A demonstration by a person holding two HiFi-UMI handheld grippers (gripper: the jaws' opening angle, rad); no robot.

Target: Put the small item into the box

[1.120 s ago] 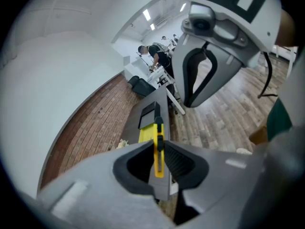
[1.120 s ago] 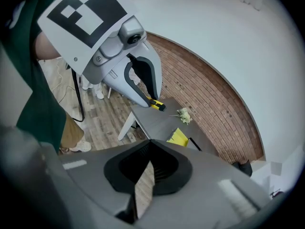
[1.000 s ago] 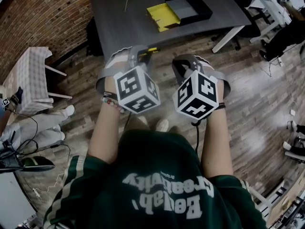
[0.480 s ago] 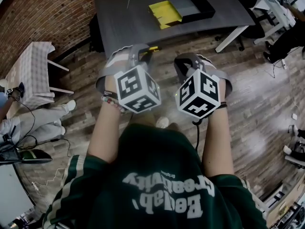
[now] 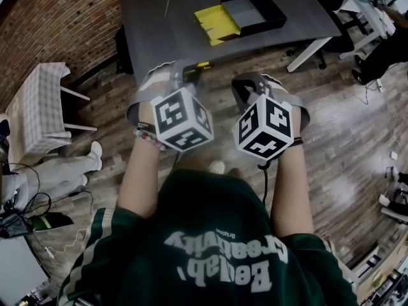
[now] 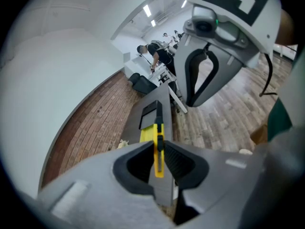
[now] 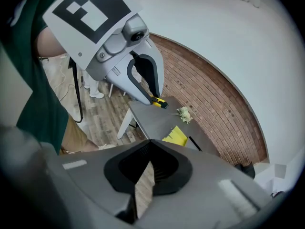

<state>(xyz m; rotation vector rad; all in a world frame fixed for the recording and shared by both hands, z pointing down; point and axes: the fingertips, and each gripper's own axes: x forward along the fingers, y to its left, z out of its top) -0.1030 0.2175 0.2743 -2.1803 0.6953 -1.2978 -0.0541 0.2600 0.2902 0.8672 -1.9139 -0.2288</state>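
Yellow-and-black small item (image 6: 158, 159) clamped between left gripper (image 6: 159, 144) jaws, short of grey table's (image 5: 166, 37) near edge; right gripper (image 7: 150, 144) closed, empty. Black box (image 5: 255, 11) (yellow part adjoining) toward table's right edge.

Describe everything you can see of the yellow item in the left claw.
The small item is thin, flat and elongated. It is yellow with a black part along its middle, and it looks like plastic. It stands on edge, clamped between the two pads of the left claw, with its far end reaching out beyond them. Nothing else touches it.
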